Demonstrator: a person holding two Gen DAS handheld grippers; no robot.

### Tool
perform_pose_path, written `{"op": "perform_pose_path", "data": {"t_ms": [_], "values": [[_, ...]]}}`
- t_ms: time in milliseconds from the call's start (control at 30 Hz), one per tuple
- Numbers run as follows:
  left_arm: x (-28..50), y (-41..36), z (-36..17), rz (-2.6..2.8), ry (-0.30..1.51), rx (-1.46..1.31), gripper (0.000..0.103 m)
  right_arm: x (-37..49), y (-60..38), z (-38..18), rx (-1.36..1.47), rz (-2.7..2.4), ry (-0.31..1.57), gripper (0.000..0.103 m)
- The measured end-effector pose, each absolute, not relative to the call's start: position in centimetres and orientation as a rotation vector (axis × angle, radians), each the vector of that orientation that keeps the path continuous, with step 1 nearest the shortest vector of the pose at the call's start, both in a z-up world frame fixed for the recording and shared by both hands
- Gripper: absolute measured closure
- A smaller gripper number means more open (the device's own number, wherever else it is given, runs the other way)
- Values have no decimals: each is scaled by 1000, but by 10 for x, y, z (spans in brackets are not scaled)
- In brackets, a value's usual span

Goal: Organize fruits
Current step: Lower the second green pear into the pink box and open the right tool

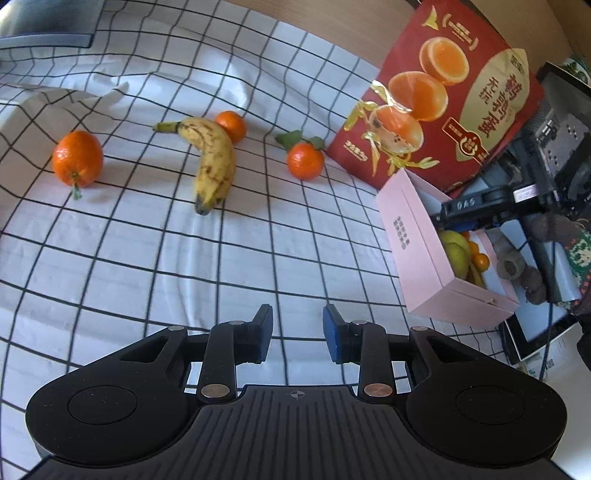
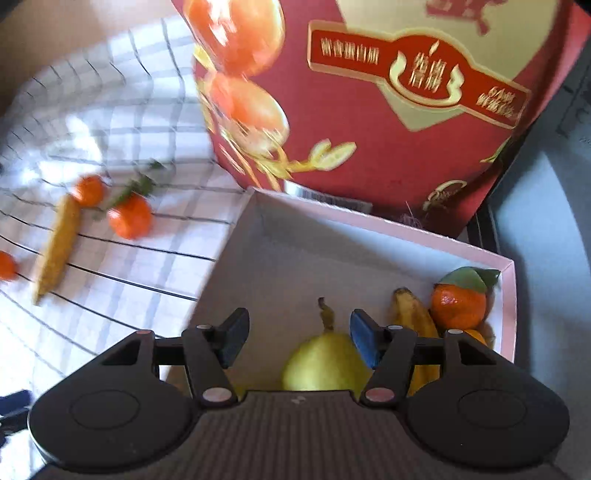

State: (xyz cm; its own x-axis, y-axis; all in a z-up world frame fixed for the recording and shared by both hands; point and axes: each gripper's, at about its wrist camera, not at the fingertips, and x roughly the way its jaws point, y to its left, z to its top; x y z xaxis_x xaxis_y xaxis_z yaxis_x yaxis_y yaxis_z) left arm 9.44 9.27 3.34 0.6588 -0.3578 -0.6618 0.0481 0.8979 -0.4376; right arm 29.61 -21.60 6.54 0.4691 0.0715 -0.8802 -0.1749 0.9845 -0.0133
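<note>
Nearest the lens in the left wrist view, left gripper (image 1: pixel 297 334) hung over bare checked cloth (image 1: pixel 147 258), jaws set narrow w/ nothing between them. Right gripper (image 2: pixel 295 341) hovered over the pink box (image 2: pixel 369 229), jaws apart at mid width, nothing gripped; pear (image 2: pixel 321 363) lay below and between its fingers, whether the right pad touched it I couldn't tell.

Biggest thing around: red gift box (image 1: pixel 439 107) w/ printed oranges and gold lettering, standing upright just behind the pink box, close against its far wall. Pink box (image 1: pixel 424 258) sat at the cloth's right edge, lid-side wall facing the left gripper. Inside it, in the right wrist view: pear, a banana (image 2: pixel 413 325) beside it, a leafy tangerine (image 2: pixel 458 304) in the corner, a bit more orange fruit under that.

Still out on the cloth, well apart from the pink box: spotted banana (image 1: pixel 214 162); a small tangerine (image 1: pixel 232 125) touching its far side; larger orange (image 1: pixel 77 158) w/ stem off to the left; leafy tangerine (image 1: pixel 305 160) near the red box's corner. None blocked by anything.

Surface: white cloth w/ black grid, wrinkled toward the back, over a desk; wood-toned edge (image 1: pixel 332 14) beyond. Right of the boxes, dark equipment and cables (image 1: pixel 546 155), blurred. Right wrist view smeared on the cloth side.
</note>
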Motion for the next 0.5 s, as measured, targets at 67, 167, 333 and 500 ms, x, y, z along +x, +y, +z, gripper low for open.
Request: {"op": "perform_pose_path", "data": {"t_ms": [67,167,333,500], "values": [[94,98,33,-228,825,-410,70,299,-216,61,-140,115,1088,42],[95,103,30,-216,829,-422,70,298,-225,60,-135,93,1099,42],[98,102,28,-229,838,-421,70,290,-235,63,-91,97,1091,43],[102,97,28,-252,846,-408,70,272,-243,76,-32,97,1024,44]]}}
